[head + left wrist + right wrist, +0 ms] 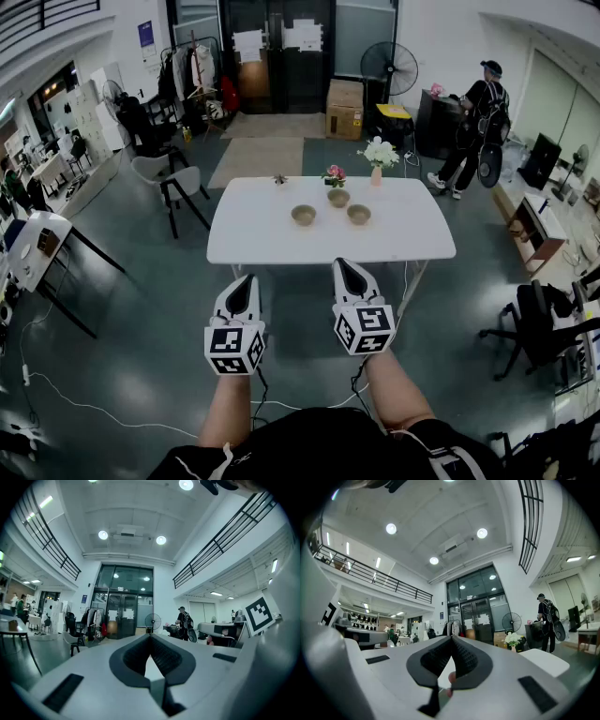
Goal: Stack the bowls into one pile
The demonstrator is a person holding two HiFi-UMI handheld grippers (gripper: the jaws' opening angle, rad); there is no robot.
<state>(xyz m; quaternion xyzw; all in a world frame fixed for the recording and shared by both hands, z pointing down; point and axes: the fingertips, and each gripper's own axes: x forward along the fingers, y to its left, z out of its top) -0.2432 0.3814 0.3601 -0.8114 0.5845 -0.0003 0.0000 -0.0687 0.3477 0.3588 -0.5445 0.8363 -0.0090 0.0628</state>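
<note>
Both of your grippers are short of the work: the left gripper and the right gripper hang level over the floor, on your side of the white desk, and neither reaches its near edge. Each pair of jaws is closed tip to tip with nothing between them, as the left gripper view and the right gripper view both show. The three bowls sit unstacked and apart near the desk's middle, at about 12 o'clock from your jaws. The left bowl and the right bowl lie on a 9-to-3 line. The far bowl sits behind the gap between them, just in front of the pink flower pot. Your right gripper is the nearer one: the right bowl is almost dead ahead of it, at 12 o'clock, while the left bowl lies toward 1 o'clock from your left gripper. You probably need to step up to the desk and part the jaws before any rim can be taken. Mind the white flower vase at the back edge.
</note>
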